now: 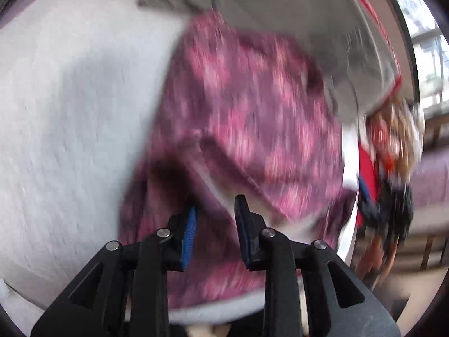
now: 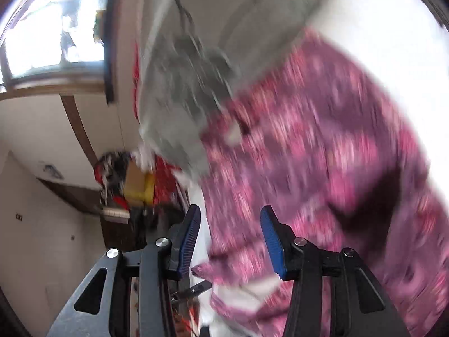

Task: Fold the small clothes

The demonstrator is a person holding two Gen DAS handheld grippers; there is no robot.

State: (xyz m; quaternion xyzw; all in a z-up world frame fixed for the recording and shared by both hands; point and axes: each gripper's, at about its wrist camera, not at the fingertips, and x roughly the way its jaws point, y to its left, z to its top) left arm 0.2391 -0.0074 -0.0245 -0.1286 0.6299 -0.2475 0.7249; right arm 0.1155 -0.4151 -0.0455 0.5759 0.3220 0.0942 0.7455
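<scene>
A small pink and purple patterned garment (image 1: 247, 112) lies spread on a white cloth-covered table (image 1: 70, 98). Both views are blurred by motion. My left gripper (image 1: 216, 210) is open just above the garment's near edge, where a white lining shows, and holds nothing. In the right wrist view the same garment (image 2: 322, 154) fills the right half. My right gripper (image 2: 230, 219) is open above the garment's edge near the table's side, with cloth between the fingers but not pinched.
A grey garment (image 1: 280, 14) lies past the patterned one and overlaps its far edge; it also shows in the right wrist view (image 2: 190, 70). A red and dark pile of clothes (image 1: 390, 168) lies off the table edge. A window (image 2: 50, 28) is beyond.
</scene>
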